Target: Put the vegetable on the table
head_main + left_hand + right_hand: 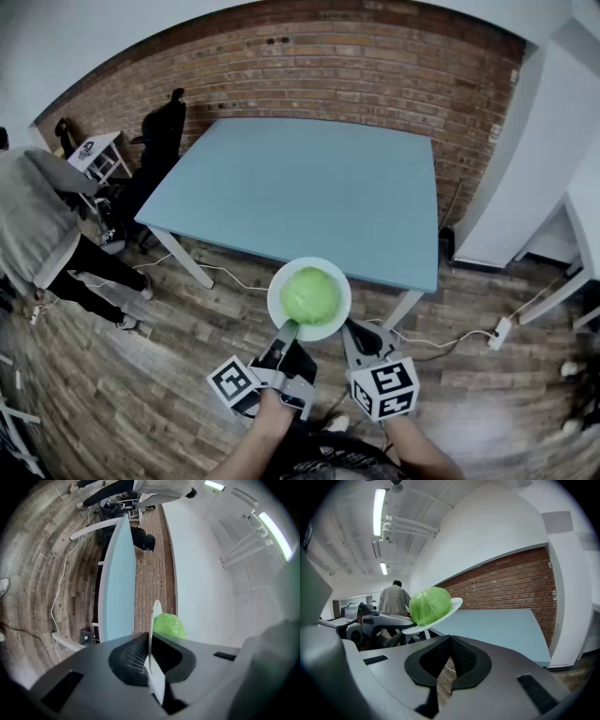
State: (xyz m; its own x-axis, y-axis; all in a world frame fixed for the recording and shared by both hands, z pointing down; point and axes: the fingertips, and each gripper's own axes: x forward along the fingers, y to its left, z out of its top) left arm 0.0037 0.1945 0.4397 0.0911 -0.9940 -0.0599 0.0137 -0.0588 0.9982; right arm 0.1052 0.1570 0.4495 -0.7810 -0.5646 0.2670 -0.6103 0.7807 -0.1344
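Left hand-held gripper (287,330) clamped on near rim of thin white plate (277,309), held level so the round, glossy green cabbage (309,294) won't roll. Plate in the air at near edge of smooth pale-blue worktop (309,187). Right hand-held gripper (358,336) closed, empty, just right of plate.

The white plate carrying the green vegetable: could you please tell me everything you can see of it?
The white plate is round, smooth and glossy, with a shallow upturned rim, and looks like ceramic or plastic. A pale green cabbage sits in its middle. The plate is held in the air, roughly level, at the near edge of the light blue table, not resting on it. The left tool is shut on its near rim.
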